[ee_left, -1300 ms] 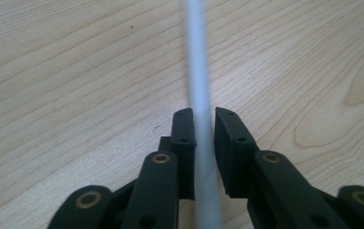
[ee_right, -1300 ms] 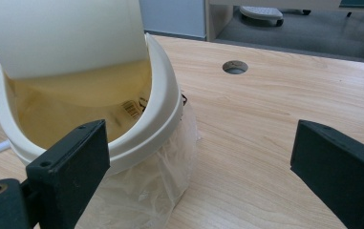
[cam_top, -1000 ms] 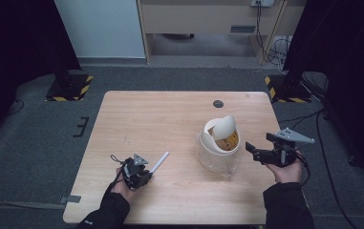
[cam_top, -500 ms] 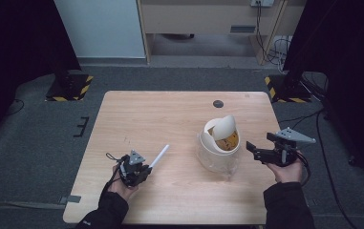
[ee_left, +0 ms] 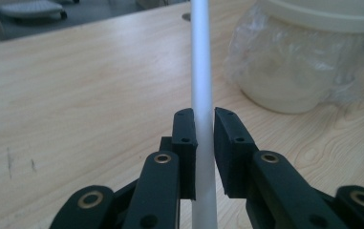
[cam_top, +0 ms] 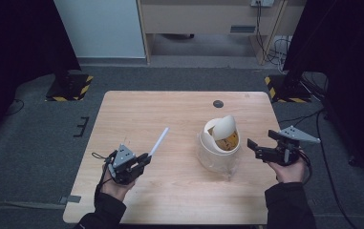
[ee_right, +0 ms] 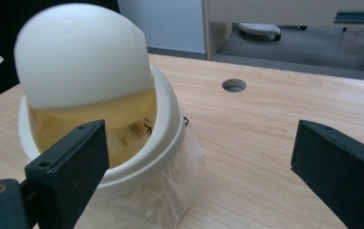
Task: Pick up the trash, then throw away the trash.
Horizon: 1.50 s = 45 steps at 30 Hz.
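The white stick (ee_left: 202, 95) runs past the left gripper view's top edge.

Even soft light, dark surroundings

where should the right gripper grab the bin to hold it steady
Best on the bin's round cream rim, from the right side where the open right gripper already faces it. The rim looks firm and narrow enough for the jaws; the bagged body below looks slippery, and the tilted swing lid would likely give way.

A lab: black curtains (cam_top: 22, 52), hazard-striped stand bases (cam_top: 69, 86), grey carpet (cam_top: 36, 143).
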Each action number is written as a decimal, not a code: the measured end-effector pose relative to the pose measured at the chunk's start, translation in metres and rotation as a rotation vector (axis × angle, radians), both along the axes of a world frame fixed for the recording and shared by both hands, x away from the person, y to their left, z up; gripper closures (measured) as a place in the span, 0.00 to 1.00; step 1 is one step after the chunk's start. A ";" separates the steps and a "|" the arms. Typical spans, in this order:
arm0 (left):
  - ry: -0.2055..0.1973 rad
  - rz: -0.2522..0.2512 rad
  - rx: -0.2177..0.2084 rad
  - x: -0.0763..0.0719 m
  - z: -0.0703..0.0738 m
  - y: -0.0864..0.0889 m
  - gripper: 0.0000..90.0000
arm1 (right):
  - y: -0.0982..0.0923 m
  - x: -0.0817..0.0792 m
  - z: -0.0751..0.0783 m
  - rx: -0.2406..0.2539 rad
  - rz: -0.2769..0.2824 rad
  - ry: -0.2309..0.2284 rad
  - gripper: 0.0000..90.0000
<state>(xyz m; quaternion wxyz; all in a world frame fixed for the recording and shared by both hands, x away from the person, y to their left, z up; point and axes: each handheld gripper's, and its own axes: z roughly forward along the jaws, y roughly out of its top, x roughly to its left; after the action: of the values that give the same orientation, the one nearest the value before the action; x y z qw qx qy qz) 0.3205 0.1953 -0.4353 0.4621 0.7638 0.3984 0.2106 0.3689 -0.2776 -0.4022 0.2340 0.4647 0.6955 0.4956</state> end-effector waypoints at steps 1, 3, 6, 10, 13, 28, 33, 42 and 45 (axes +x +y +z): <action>-0.013 -0.002 -0.004 -0.001 0.002 0.000 0.87 | 0.001 -0.001 0.002 0.003 0.003 -0.005 0.07; -0.039 -0.006 -0.019 -0.004 0.007 -0.001 0.87 | 0.002 -0.002 0.005 0.009 0.012 -0.017 0.07; -0.078 -0.009 -0.037 -0.007 0.015 0.000 0.87 | 0.004 -0.003 0.011 0.019 0.023 -0.030 0.07; -0.118 -0.006 -0.063 -0.012 0.023 0.001 0.87 | 0.007 -0.006 0.018 0.035 0.032 -0.050 0.06; -0.141 -0.009 -0.074 -0.015 0.028 0.001 0.87 | 0.010 -0.008 0.024 0.060 0.045 -0.065 0.06; -0.201 -0.070 -0.102 -0.028 0.045 -0.015 0.87 | 0.028 -0.016 0.050 0.142 0.136 -0.125 0.06; -0.218 -0.081 -0.100 -0.027 0.048 -0.019 0.87 | 0.034 -0.017 0.057 0.153 0.157 -0.145 0.07; -0.243 -0.113 -0.080 -0.028 0.051 -0.035 0.87 | 0.057 -0.011 0.075 0.175 0.223 -0.173 0.09; -0.254 -0.120 -0.091 -0.028 0.056 -0.039 0.87 | 0.067 -0.010 0.078 0.181 0.246 -0.179 0.09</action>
<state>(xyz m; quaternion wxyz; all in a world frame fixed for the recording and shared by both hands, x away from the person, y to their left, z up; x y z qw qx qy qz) 0.2930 0.1559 -0.3796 0.5548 0.7315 0.2996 0.2594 0.3594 -0.2104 -0.3239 0.1897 0.3492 0.6761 0.6205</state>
